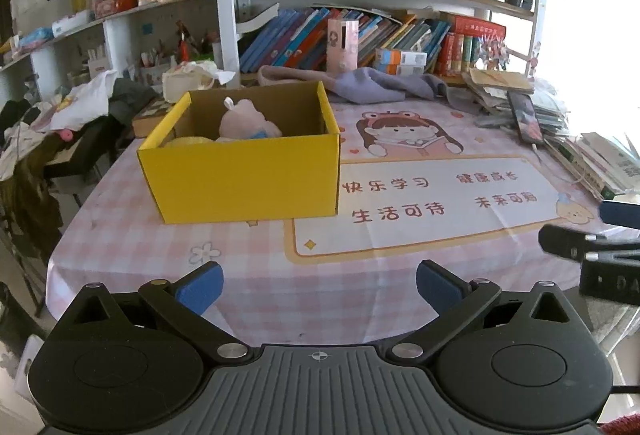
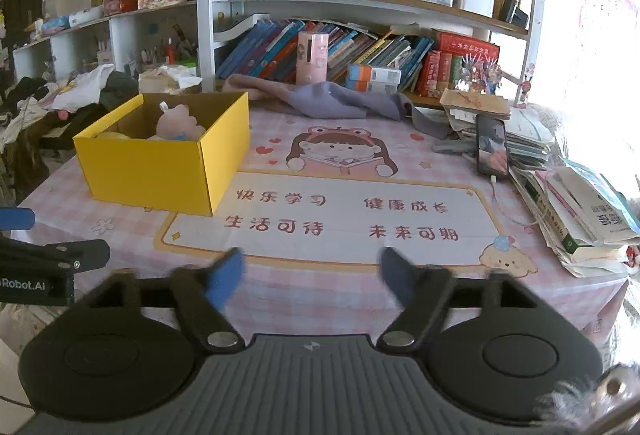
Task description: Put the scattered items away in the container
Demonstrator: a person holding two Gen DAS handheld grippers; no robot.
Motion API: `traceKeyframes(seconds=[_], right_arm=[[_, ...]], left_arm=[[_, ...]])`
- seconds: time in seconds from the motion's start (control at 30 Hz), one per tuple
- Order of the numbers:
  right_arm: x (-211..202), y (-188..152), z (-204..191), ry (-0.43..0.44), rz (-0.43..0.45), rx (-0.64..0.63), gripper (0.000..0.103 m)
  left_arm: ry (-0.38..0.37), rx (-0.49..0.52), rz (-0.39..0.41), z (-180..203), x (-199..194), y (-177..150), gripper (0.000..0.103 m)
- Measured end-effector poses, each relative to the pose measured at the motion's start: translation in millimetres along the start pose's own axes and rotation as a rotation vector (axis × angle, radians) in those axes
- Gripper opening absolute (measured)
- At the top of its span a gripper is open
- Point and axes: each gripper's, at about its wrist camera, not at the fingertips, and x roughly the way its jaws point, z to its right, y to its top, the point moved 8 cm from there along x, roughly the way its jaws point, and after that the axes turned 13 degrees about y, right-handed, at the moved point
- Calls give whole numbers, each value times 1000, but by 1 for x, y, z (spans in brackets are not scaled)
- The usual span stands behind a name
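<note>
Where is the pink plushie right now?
In both wrist views, the pink plushie sits inside the yellow box on the table's left, beside something yellow.

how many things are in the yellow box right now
2 visible. In the yellow box, a pink plush toy sits near the middle, and a pale yellow item lies to its left, mostly hidden by the front wall. More may be hidden below.
</note>
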Motion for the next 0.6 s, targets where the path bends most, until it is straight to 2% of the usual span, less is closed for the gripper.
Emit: traceKeyframes(seconds=[0.1,0.13,0.6], right_arm=[[2,-2,-2,0,-21,-6,99],[3,-2,-3,0,-27,-6,100],[5,-5,-1,-1,-40,-1,101]], left_arm=[[8,-5,3,-2,1,1,103],[11,-6,5,-2,1,1,103],[-3,10,-21,2,5,-3,103]])
